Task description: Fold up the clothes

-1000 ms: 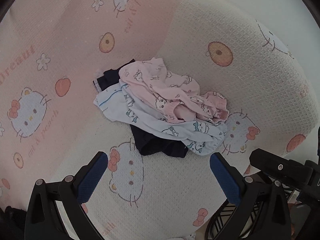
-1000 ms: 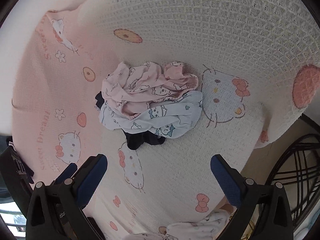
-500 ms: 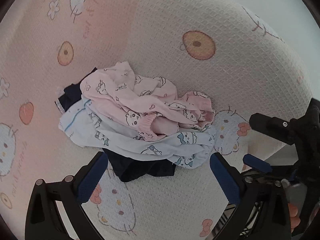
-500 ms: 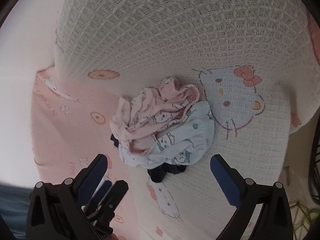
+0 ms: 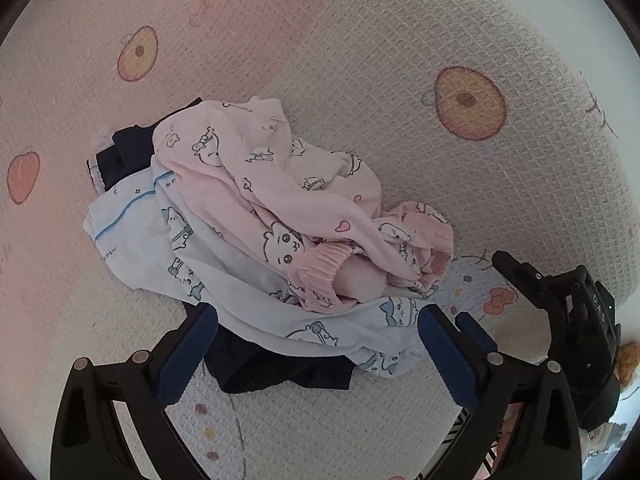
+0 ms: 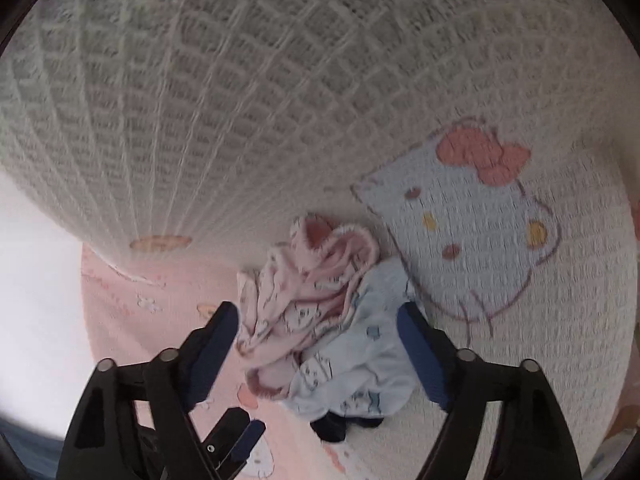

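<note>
Blanket (image 5: pixel 400 60): waffle-weave cloth, rough, matt, w/ printed cartoon motifs. Pink garment (image 5: pixel 280 200): soft thin knit, matt, crumpled; ribbed elastic cuff. Pale blue garment (image 5: pixel 224 280): smooth light cotton-like cloth, matt. Dark navy garment (image 5: pixel 280 372): matt fabric. Left gripper (image 5: pixel 318 344): black matt plastic, metal screw heads, blue textured pads (image 5: pixel 448 356).

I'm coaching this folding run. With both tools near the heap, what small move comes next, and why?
Probably lower the right tool, whose jaws are closing, onto the pink garment. It lies on top of the light blue one, so it should lift off first. Neither tool grips cloth yet.
</note>
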A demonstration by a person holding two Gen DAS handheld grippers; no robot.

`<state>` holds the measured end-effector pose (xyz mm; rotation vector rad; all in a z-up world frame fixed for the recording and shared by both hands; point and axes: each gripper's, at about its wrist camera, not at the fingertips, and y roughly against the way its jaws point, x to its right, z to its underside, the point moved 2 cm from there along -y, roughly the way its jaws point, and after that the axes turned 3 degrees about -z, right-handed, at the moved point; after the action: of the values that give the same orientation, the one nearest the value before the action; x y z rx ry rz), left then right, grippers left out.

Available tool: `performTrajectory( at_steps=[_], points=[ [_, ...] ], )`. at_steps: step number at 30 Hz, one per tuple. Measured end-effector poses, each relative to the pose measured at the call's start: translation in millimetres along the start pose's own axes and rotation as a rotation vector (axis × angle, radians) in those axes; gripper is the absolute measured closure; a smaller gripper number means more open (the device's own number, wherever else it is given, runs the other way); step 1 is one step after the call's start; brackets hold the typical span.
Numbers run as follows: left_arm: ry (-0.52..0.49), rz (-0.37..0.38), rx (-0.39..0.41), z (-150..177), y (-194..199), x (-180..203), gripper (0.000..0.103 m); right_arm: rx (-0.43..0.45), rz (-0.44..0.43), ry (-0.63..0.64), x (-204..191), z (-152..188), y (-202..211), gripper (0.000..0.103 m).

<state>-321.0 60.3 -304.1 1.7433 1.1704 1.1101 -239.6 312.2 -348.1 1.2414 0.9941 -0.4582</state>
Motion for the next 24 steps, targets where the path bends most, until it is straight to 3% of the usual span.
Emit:
performTrajectory(
  at_steps=[5,8,16,21,24],
  points=[
    [0.031,-0.012,0.000,1.1,-11.7,-5.0,0.016,0.037,0.086,0.125,-9.5,-9.0,-18.1,0.031],
    [0.042,-0.023,0.002,3.5,-18.1,-7.6,0.016,0.044,0.124,0.187,-13.0,-11.6,-28.8,0.032],
    [0.027,-0.051,0.037,3.0,-27.4,-4.3,0.027,0.069,0.094,0.272,-25.8,-20.6,-46.6,0.036],
    [0.088,0.026,0.031,5.8,-49.5,-13.0,0.027,0.102,0.093,0.317,-28.1,-25.8,-59.6,0.057],
    [0.109,0.057,0.033,10.0,-58.0,-19.7,0.021,0.138,0.084,0.360,-28.8,-24.8,-62.6,0.062]
  ],
)
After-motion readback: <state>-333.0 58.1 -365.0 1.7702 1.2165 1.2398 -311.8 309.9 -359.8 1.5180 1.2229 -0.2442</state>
